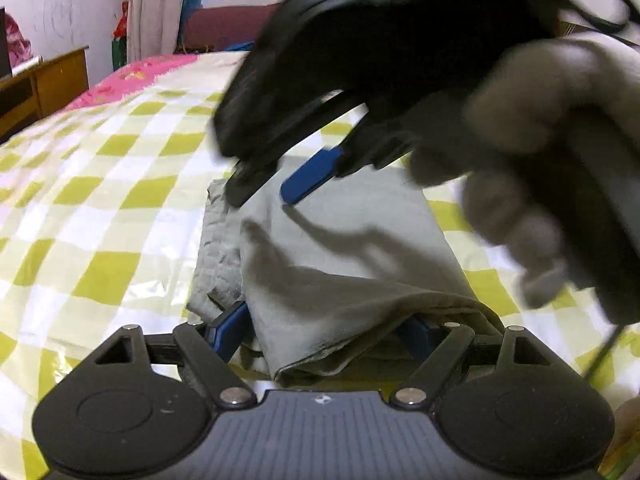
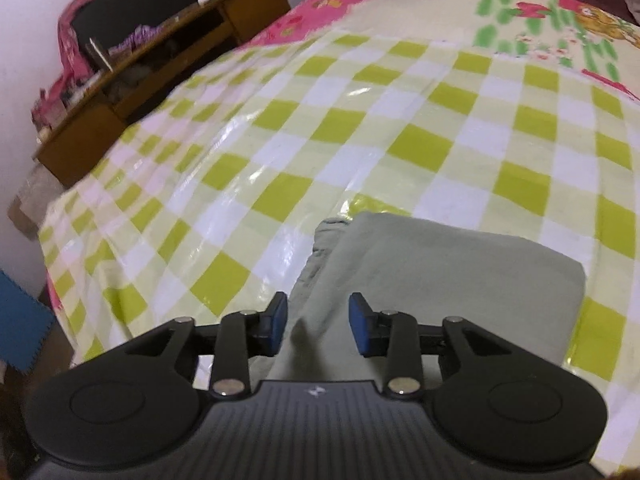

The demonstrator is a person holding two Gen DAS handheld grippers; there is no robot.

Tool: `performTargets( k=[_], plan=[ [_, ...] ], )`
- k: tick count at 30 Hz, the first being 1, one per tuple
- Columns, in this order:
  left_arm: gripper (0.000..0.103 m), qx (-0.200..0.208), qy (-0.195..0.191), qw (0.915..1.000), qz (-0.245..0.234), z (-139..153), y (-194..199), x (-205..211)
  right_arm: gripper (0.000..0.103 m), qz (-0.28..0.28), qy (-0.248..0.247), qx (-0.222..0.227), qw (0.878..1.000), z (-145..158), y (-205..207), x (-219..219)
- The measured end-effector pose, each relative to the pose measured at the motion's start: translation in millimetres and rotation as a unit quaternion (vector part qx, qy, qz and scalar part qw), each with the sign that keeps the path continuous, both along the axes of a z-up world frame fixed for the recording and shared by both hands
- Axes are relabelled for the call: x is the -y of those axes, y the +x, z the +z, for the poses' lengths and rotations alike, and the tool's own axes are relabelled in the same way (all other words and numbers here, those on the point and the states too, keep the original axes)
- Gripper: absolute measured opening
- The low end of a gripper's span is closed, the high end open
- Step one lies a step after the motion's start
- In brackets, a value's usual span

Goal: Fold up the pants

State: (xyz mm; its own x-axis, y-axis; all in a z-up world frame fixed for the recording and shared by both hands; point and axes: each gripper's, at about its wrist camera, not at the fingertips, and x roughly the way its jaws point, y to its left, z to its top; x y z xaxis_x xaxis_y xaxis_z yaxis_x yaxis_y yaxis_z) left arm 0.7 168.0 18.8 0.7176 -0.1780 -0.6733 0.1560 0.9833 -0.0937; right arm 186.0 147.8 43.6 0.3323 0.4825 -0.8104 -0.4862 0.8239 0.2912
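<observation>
One pair of pants (image 2: pixel 436 276) lies on the bed (image 2: pixel 280 152), folded into a thick, soft, blocky bundle. The cloth is pale grey-green and smooth on top. On one side of the pants there is a bumpy, crinkled edge, where layers are stacked.

The bed is covered with one shiny sheet in yellow-green and white squares. It looks slick, like plastic. Beyond the pants, at the far end of the bed, there is pink cloth with cartoon pictures.

There are two tools. The left tool (image 1: pixel 328 332) is at the near end of the pants. Its two blue pads are spread wide, and the folded end of the pants sits between them and drapes over them. I cannot tell if the pads squeeze the cloth.

The right tool (image 2: pixel 318 324) hangs just above the pants, over the crinkled edge. Its two blue pads are apart with nothing between them. A hand in a grey glove (image 1: pixel 532 168) holds it.

Past the bed from the pants stands one brown wooden desk (image 2: pixel 132 80) with open shelves. Small things sit inside, too blurry to name. A dark screen (image 2: pixel 128 4) with pink cloth draped around it stands on top.
</observation>
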Motion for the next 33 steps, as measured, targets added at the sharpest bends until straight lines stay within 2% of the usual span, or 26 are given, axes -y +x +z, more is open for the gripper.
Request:
performTargets(
  k=[2, 3, 4, 5, 6, 13, 17, 19, 22, 26, 29, 31, 33],
  plan=[
    [0.092, 0.005, 0.005, 1.0, 0.005, 1.5, -2.5, 1.7, 0.04, 0.011, -0.036, 0.004, 0.999, -6.9, 2.2, -14.8],
    [0.086, 0.005, 0.007, 0.9999, 0.007, 1.3, -2.6, 2.1, 0.04, 0.013, -0.052, 0.011, 0.998, -10.5, 2.4, -18.8],
    [0.077, 0.002, 0.009, 0.9999, 0.01, 1.9, -3.8, 0.3, 0.032, 0.017, -0.07, 0.016, 0.997, -14.5, 3.5, -22.6],
    [0.073, -0.002, 0.009, 0.9999, 0.013, 1.4, -3.7, -0.8, 0.009, 0.017, -0.08, 0.017, 0.996, -17.3, 5.1, -22.6],
    [0.067, -0.006, 0.006, 0.9998, 0.016, 0.9, -3.6, -2.2, 0.004, 0.013, -0.08, 0.011, 0.997, -18.1, 6.9, -19.6],
    [0.064, 0.005, -0.035, 0.9981, 0.05, 10.5, -26.5, -27.0, 0.004, -0.011, -0.01, 0.023, 1.0, 18.6, -1.2, 13.0],
    [0.065, 0.032, -0.02, 0.9975, 0.06, 18.8, -44.7, -27.6, 0.004, -0.026, 0.021, 0.023, 0.999, 33.6, 0.6, 20.2],
    [0.066, 0.046, -0.017, 0.9972, 0.057, 26.2, -50.1, -26.7, 0.004, -0.027, 0.021, 0.03, 0.999, 36.9, 0.2, 18.6],
    [0.073, 0.06, -0.034, 0.9968, 0.04, 34.1, -55.2, -32.6, 0.004, -0.024, 0.024, 0.03, 0.999, 38.6, -1.5, 15.9],
    [0.077, 0.077, -0.048, 0.9952, 0.037, 49.2, -71.5, -41.7, 0.004, -0.018, 0.018, 0.036, 0.999, 37.6, -4.0, 12.8],
    [0.078, 0.081, -0.053, 0.9945, 0.04, 53.9, -62.6, -38.6, 0.004, -0.018, 0.019, 0.031, 0.999, 34.4, -3.7, 11.3],
    [0.087, 0.08, -0.056, 0.9948, 0.03, 53.3, -60.5, -38.0, 0.004, -0.015, 0.019, 0.028, 0.999, 32.8, -4.9, 10.1],
    [0.088, 0.079, -0.039, 0.9954, 0.038, 47.8, -54.9, -34.0, 0.004, -0.01, 0.02, 0.03, 0.999, 33.7, -6.9, 8.6]
  ],
)
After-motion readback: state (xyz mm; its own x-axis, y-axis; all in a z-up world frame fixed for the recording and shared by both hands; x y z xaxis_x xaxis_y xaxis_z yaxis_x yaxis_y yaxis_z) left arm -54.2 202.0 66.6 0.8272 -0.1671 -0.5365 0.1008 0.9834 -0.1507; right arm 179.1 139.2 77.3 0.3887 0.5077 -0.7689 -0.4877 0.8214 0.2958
